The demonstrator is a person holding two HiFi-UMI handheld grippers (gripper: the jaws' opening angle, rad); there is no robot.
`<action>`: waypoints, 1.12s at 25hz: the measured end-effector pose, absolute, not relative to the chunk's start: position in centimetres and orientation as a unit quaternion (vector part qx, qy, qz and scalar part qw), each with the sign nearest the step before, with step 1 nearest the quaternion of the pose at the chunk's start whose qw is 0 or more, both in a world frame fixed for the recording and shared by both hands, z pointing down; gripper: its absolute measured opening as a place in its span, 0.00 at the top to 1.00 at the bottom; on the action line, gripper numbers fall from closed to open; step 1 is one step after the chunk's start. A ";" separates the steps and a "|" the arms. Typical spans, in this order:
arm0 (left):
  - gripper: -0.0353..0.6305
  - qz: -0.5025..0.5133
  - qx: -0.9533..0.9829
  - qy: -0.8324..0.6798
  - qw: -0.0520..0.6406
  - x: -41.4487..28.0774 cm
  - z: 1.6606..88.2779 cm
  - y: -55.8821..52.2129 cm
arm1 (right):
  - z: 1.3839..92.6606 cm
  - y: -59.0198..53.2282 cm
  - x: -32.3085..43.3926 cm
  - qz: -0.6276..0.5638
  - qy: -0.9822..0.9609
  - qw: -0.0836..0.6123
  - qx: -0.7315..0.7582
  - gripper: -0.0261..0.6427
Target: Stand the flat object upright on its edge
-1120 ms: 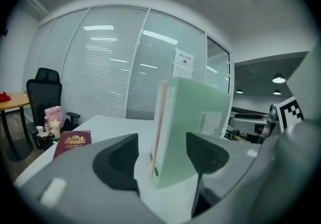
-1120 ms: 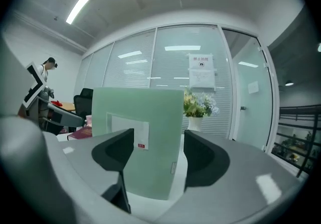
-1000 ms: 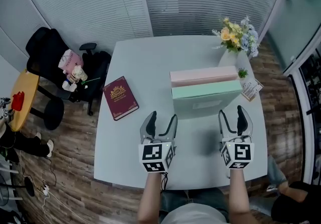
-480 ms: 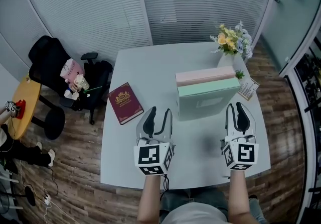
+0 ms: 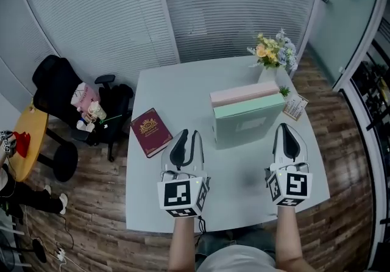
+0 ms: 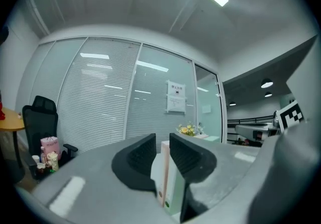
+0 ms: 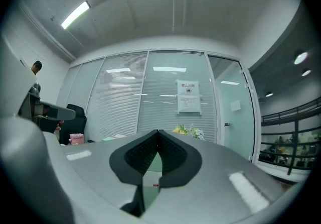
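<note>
- The left hand-held gripper (image 5: 188, 135) hovers above the surface (image 5: 183, 85) with its jaws a narrow gap apart and nothing between the pads.
- The right hand-held gripper (image 5: 286, 130) has just been closing its jaws; they now meet, with nothing between them.
- The green flat box (image 5: 247, 123) stands upright on its long edge just ahead of both hand-held grippers, between their lines of reach, touching neither.
- A pink box (image 5: 244, 93) stands upright against the green one, on the side away from the hand-held grippers.
- A dark red book (image 5: 150, 132) lies flat, out to the left of the left hand-held gripper.
- A vase of flowers (image 5: 272, 51) stands far ahead of the right hand-held gripper, beyond the boxes.
</note>
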State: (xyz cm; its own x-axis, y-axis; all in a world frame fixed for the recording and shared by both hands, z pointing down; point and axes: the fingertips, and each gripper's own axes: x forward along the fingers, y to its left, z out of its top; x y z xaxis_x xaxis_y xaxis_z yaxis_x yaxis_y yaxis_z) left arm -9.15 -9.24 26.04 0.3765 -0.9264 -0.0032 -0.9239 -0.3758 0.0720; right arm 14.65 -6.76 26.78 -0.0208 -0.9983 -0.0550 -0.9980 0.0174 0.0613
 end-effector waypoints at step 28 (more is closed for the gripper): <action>0.94 -0.008 0.818 -0.574 0.019 -8.7 25.7 -8.7 | 27.1 -5.8 14.5 -0.030 -0.713 0.008 0.700 0.93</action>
